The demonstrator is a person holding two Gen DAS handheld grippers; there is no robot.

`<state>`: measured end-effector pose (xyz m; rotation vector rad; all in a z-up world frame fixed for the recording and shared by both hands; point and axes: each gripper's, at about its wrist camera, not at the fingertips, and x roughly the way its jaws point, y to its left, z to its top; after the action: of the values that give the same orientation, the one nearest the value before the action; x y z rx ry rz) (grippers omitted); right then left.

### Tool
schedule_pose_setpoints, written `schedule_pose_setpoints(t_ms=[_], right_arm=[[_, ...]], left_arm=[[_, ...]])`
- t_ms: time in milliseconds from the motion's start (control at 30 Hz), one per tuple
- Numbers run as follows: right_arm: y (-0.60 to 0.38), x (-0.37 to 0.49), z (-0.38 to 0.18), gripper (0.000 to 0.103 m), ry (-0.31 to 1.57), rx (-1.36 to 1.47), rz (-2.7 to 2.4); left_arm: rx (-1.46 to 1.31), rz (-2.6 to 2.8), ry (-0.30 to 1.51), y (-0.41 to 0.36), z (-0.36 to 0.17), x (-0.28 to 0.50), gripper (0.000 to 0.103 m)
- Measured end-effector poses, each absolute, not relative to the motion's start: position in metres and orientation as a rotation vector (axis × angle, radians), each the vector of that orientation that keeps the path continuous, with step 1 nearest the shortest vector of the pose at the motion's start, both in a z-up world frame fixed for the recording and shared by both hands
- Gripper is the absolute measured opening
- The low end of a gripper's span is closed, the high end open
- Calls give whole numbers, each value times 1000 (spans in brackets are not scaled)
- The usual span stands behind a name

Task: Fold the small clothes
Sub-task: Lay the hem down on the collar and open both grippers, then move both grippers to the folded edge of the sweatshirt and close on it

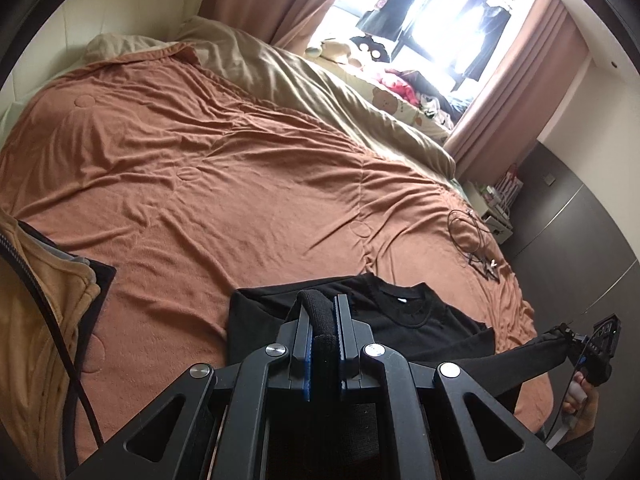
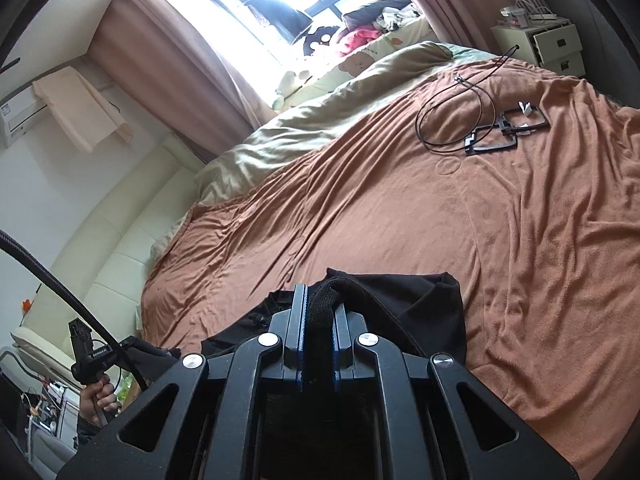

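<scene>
In the left wrist view, the left gripper [image 1: 323, 320] is clamped tight on a ribbed cuff of the black top [image 1: 404, 316]. The top lies on the brown blanket [image 1: 208, 168] at 6 o'clock, its collar facing up. At 4 o'clock, the right gripper [image 1: 568, 334] pinches the other sleeve.

In the right wrist view, the right gripper [image 2: 320, 312] is squeezed on a black cuff. The black top [image 2: 404, 300] lies at 6 o'clock on the blanket [image 2: 400, 208]. A black cable [image 2: 444, 120] lies at 1 o'clock.
</scene>
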<state>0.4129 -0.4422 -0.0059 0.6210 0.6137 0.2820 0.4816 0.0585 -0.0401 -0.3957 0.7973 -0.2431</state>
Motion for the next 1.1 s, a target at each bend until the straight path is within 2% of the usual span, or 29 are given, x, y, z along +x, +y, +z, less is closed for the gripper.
schedule_pose_setpoints(t_ms=[367,567,700,767,800,833,867,933,1033,1100], right_arm=[[-431,483,-51,6,714,598,228],[-426,504,-67,6,744,612,182],[-417,511,-77,10,821,581,106],[-413,512,-76,20,854,562,94],[-411,510,-73,39,855,548,92],[-409,508,-68,65,853,524,91],[-407,502,-61,74,846,488,81],[-403,494,-51,78,837,432,82],[-392,483,-40,78,856,331,83],[-382,477,-39,78,883,267,91]], left_arm=[[-336,-171,942,55,-120,548,10],[-302,-164,975,50,-142,573,10],[-259,-161,1017,42,-161,589,12],[-203,-158,1040,35,-167,592,18],[-191,-156,1054,33,-168,591,23],[-186,-161,1063,32,-168,589,30],[-184,-169,1066,32,-167,587,36],[-152,-170,1052,33,-160,580,61],[-79,-178,1038,33,-149,568,76],[-20,-182,1045,29,-147,561,77]])
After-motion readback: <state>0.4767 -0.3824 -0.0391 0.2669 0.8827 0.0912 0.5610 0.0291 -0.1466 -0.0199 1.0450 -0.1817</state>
